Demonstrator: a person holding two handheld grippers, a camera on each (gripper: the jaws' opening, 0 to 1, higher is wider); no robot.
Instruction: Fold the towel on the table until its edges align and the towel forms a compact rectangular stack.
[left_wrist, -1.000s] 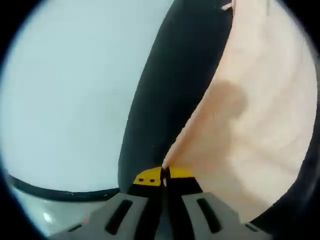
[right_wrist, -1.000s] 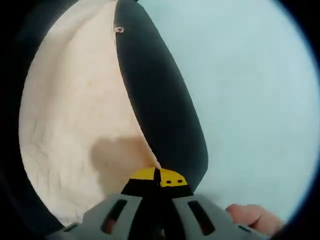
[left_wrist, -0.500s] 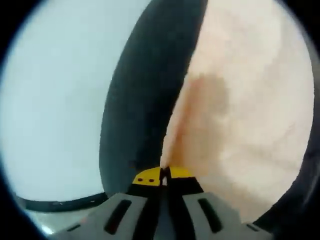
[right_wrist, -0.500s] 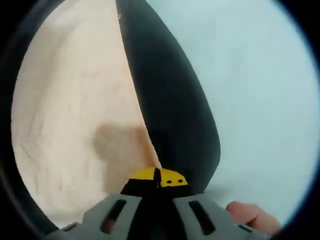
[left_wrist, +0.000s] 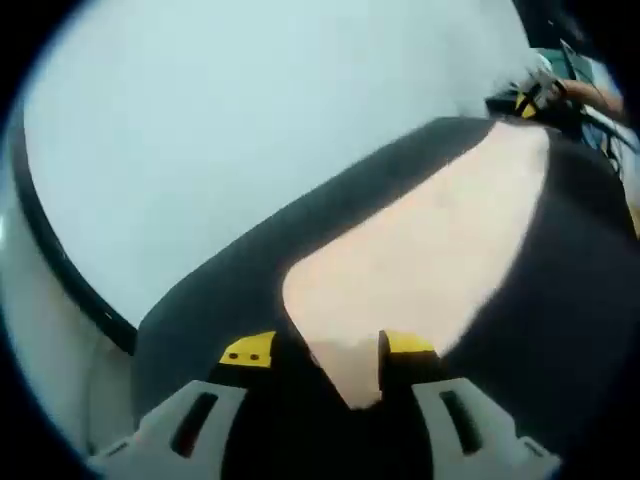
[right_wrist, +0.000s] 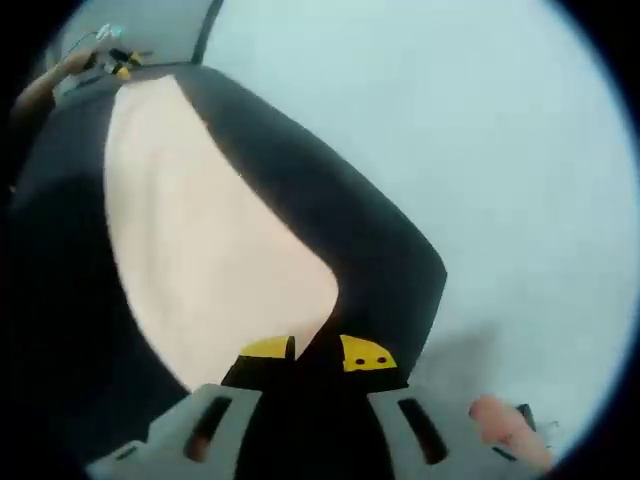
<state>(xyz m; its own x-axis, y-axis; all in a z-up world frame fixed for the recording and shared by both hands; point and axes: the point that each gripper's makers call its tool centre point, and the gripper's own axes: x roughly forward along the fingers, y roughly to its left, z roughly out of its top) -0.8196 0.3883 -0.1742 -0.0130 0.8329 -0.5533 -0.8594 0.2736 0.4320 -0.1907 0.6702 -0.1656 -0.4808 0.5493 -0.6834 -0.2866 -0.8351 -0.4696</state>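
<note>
A peach towel (left_wrist: 430, 240) lies flat on a black mat (left_wrist: 230, 290). My left gripper (left_wrist: 330, 350) is open, and the towel's near corner rests loosely between its yellow-tipped jaws. In the right gripper view the towel (right_wrist: 210, 250) stretches away over the mat (right_wrist: 370, 250). Its near corner ends just ahead of my right gripper (right_wrist: 317, 350), whose jaws stand apart with dark mat between them. Each gripper shows small at the towel's far end in the other's view, the right gripper (left_wrist: 527, 98) held by a hand and the left gripper (right_wrist: 115, 60) likewise.
The mat sits on a white table (left_wrist: 250, 130) with a dark rim (left_wrist: 60, 260) at the left. White tabletop (right_wrist: 470, 150) spreads to the right of the mat. A finger (right_wrist: 505, 425) shows at the lower right.
Both grippers have opened and let go of the towel's corners. The towel, which hung from the shut jaws, now lies flat on the mat, and both cameras have tilted.
</note>
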